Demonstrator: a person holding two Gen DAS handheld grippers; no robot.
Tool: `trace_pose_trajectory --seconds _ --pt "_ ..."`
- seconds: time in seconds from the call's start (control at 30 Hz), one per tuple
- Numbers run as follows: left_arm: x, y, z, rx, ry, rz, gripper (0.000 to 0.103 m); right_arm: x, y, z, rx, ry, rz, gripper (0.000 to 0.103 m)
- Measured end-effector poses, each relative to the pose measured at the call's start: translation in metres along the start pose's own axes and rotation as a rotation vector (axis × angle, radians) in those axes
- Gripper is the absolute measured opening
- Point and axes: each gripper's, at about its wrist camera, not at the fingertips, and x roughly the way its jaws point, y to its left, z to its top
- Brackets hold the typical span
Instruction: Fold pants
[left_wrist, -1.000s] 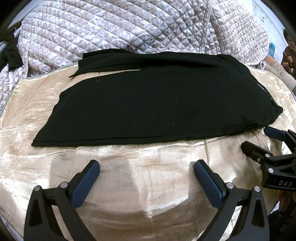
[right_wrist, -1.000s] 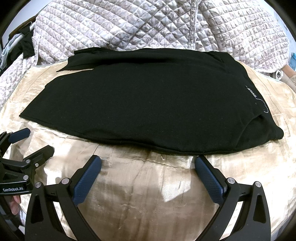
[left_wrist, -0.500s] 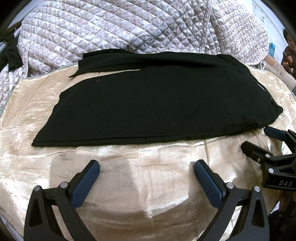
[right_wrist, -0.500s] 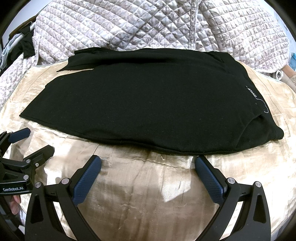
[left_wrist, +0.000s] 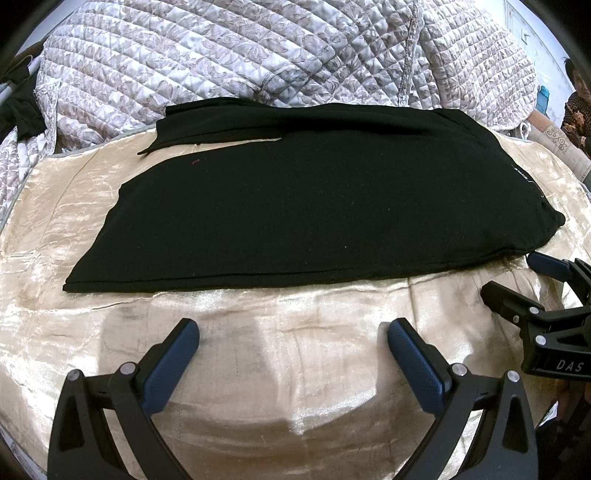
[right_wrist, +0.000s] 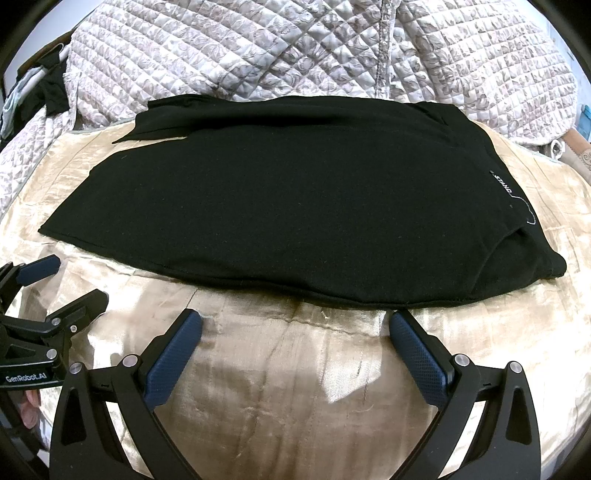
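Note:
Black pants (left_wrist: 314, 199) lie flat on a shiny beige cloth (left_wrist: 280, 365), legs stacked and pointing left, waist at the right. They also show in the right wrist view (right_wrist: 288, 214), with a small label near the waist. My left gripper (left_wrist: 291, 332) is open and empty, just short of the pants' near edge. My right gripper (right_wrist: 295, 321) is open and empty, its fingertips close to the near hem toward the waist. Each gripper shows at the edge of the other's view: the right one (left_wrist: 517, 277), the left one (right_wrist: 66, 277).
A quilted grey-white bedspread (left_wrist: 280, 55) is heaped behind the pants. Dark clothing (left_wrist: 22, 110) hangs at the far left. A person (left_wrist: 576, 107) sits at the far right. The beige cloth (right_wrist: 288, 387) lies under both grippers.

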Motion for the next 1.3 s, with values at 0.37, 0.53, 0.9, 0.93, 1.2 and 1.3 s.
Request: trace_pose_trajectory --seconds 0.37,0.53,0.9,0.93,1.2,1.3 --pt "-0.0001 -0.0003 0.0000 0.001 0.000 0.001 0.103 0.0017 0.0013 -0.0006 0.006 -0.002 -0.009 0.102" --pt "-0.0001 0.0001 0.0000 0.001 0.000 0.001 0.103 0.0013 0.0002 -0.0007 0.007 -0.006 -0.009 0.102" --pt "0.0000 0.0001 -0.0002 0.001 0.000 0.001 0.103 0.0009 0.0005 -0.0008 0.007 -0.002 -0.014 0.102" --pt "0.0000 -0.0002 -0.0003 0.001 0.000 0.001 0.103 0.0008 0.0005 -0.0007 0.007 -0.002 -0.015 0.102" --pt "0.0000 0.0002 -0.0002 0.002 0.000 0.001 0.103 0.0004 0.0008 -0.0013 0.006 -0.016 -0.012 0.102" --pt "0.0001 0.0003 -0.0001 0.001 0.000 0.001 0.103 0.0005 0.0006 -0.0013 0.007 -0.016 -0.013 0.102"
